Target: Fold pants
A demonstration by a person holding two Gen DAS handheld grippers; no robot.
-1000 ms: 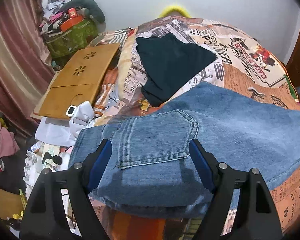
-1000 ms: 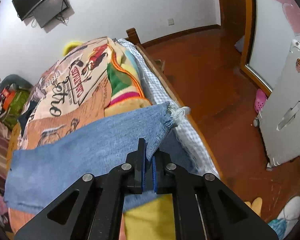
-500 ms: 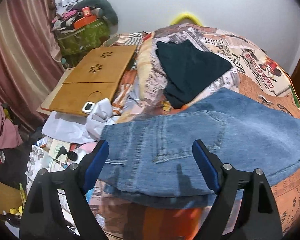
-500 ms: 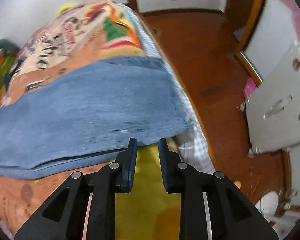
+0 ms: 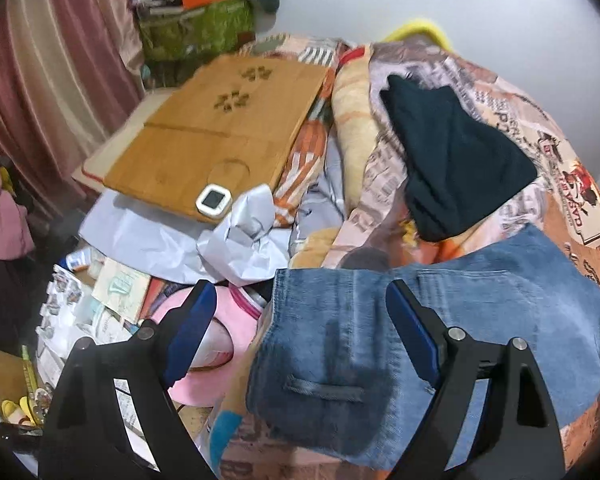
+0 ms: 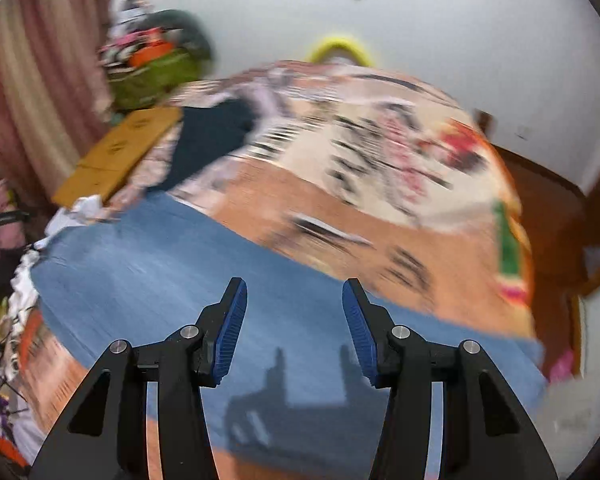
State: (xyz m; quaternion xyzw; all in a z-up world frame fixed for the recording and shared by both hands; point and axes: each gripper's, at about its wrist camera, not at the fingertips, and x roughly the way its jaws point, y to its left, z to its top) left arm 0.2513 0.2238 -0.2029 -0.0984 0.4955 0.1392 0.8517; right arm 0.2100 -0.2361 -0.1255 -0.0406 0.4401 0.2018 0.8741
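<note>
Blue denim pants (image 5: pixel 440 320) lie flat across the near edge of the bed, waistband end to the left with a belt loop (image 5: pixel 322 390) showing. My left gripper (image 5: pixel 300 320) is open and empty, hovering over the waistband end. In the blurred right wrist view the pants (image 6: pixel 220 300) stretch across the bed, and my right gripper (image 6: pixel 294 328) is open and empty above the leg part, casting a shadow on it.
A dark folded garment (image 5: pixel 452 160) lies on the patterned bedspread (image 5: pixel 520 120) behind the pants. A wooden lap desk (image 5: pixel 220 132) with a small white clock (image 5: pixel 213 200) sits left. Cluttered papers, a pink item (image 5: pixel 208 344) and curtains (image 5: pixel 40 80) fill the left side.
My right gripper let go of the pant leg hem, opened wide and swung left to face the bed. My left gripper shifted left toward the waistband end, staying open.
</note>
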